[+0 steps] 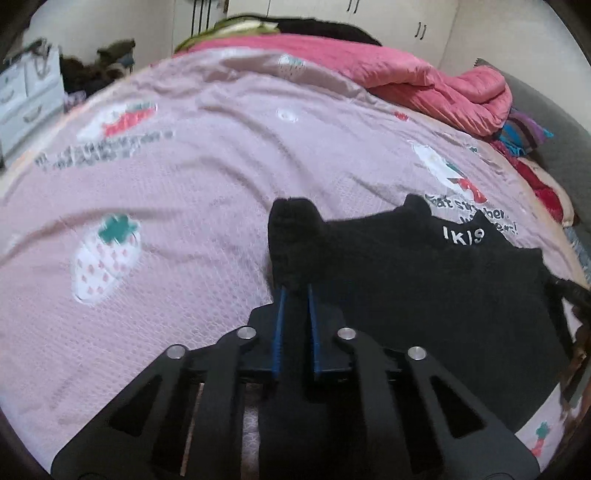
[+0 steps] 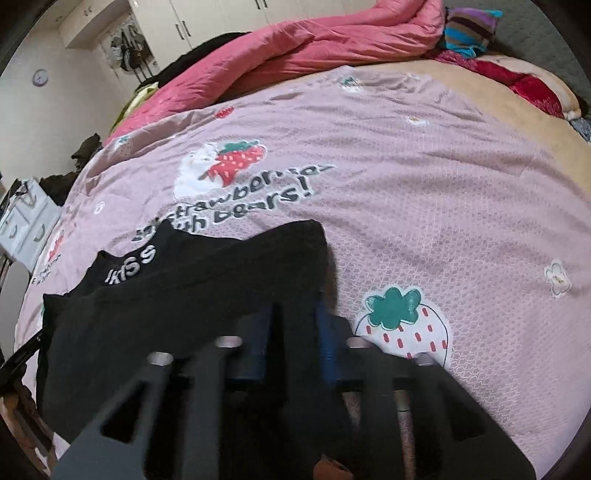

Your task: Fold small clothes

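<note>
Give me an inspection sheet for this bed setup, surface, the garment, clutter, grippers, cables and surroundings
Surface: pink strawberry-print bedspread, wrinkled.
Job's things: black garment with white lettering, lying on the bedspread, one edge bunched up at each gripper.
Clutter: pink quilt heaped at the far side; striped fabric and red cloth beside it.
Grippers: left gripper shut on the garment's edge; right gripper shut on the opposite edge, blurred.
Cables: nothing seen.
Surroundings: white drawers, wardrobe doors, wall clock.

Open pink bedspread (image 1: 207, 177) ahead and aside (wrinkled, bare); heaped pink quilt (image 1: 436, 88) along the far edge
</note>
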{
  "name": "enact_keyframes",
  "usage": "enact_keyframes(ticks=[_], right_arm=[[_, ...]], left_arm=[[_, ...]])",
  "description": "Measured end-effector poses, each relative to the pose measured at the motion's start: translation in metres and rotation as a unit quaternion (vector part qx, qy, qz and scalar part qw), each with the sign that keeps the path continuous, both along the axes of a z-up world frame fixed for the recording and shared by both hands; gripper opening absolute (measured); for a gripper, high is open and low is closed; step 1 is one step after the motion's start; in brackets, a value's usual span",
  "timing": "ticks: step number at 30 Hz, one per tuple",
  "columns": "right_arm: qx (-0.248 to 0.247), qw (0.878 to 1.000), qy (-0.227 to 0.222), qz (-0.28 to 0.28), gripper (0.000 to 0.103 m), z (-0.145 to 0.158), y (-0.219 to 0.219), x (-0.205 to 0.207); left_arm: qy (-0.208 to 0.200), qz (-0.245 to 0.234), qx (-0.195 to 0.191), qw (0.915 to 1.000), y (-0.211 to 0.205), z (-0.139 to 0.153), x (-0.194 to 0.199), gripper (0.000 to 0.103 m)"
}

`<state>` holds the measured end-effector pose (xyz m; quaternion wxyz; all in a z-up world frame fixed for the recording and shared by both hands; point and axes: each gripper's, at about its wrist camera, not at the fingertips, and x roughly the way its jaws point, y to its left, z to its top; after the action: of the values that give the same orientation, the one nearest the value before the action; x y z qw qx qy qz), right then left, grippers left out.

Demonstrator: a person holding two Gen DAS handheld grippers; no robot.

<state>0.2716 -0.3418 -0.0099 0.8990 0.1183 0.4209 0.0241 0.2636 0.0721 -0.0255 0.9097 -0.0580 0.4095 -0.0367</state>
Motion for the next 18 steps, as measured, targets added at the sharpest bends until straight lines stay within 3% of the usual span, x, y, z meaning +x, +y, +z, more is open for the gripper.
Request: enact_keyframes(ticks=[7, 14, 18], right_arm=[[-0.010, 0.997, -0.077, 0.010, 0.008, 0.034, 0.002, -0.005], [-0.022, 0.999, -0.026, -0.011, 0.008, 0.004, -0.003, 0.012], [-0.025, 0.999, -0.022, -0.015, 0.008, -0.001, -0.001, 0.012]], left_arm=[[-0.085, 0.003, 0.048, 0.9952, -0.006, 0.041, -0.014, 0.003], [-0.023, 0.010, 0.034, 0.9991, 0.001, 0.002, 0.010, 0.004], [-0.011, 0.013, 0.032, 0.9993, 0.001, -0.005, 0.008, 0.007]])
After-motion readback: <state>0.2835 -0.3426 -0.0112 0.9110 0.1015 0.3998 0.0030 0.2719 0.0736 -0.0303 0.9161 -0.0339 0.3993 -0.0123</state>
